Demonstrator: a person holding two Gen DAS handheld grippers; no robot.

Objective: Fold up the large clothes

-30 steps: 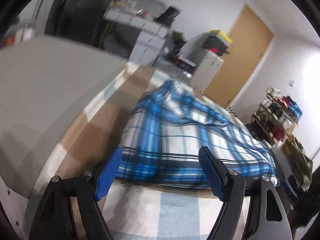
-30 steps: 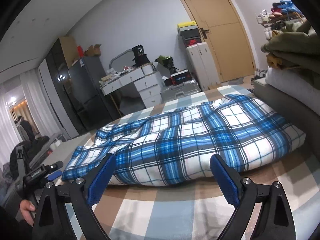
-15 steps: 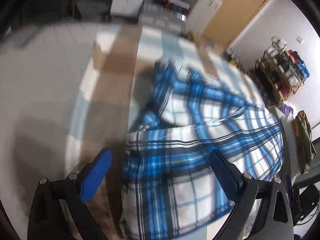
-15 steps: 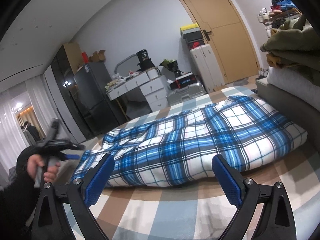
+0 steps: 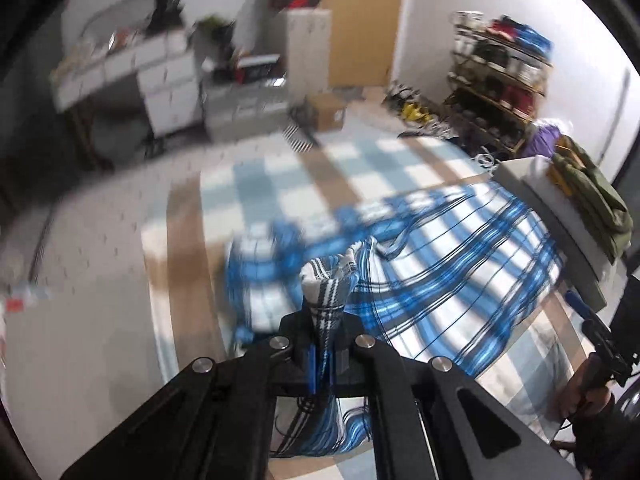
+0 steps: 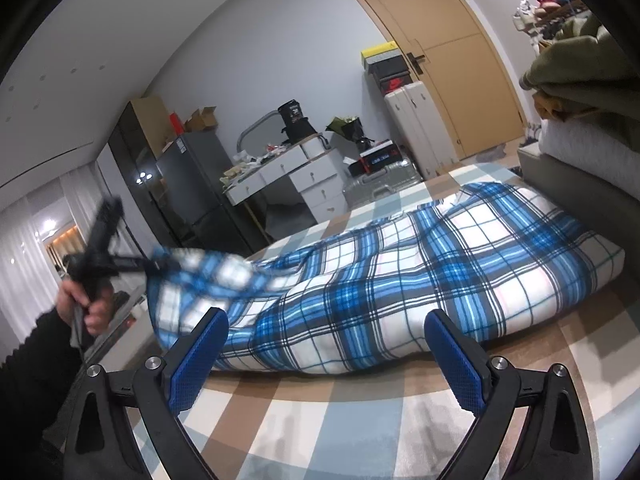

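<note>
- The fold is barely begun: the left gripper [image 5: 325, 344] is pinched on one end of the blue plaid blanket [image 6: 400, 280] and holds it off the checked rug [image 6: 320, 412].
- The rest lies spread along the rug's far edge, against the sofa [image 6: 576, 176].
- The right gripper [image 6: 326, 356] is spread wide and empty, near the blanket's front edge.
- The sofa crowds the far end; a desk [image 6: 288, 172] and suitcases [image 6: 412, 128] stand well apart.

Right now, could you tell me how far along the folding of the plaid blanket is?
Barely begun. Done: the left gripper has shut its jaws on a corner of the blanket and holds that end off the rug. In hand: that first lift. Left: the right gripper is open and holds nothing; the rest of the blanket lies flat with no finished fold.
</note>
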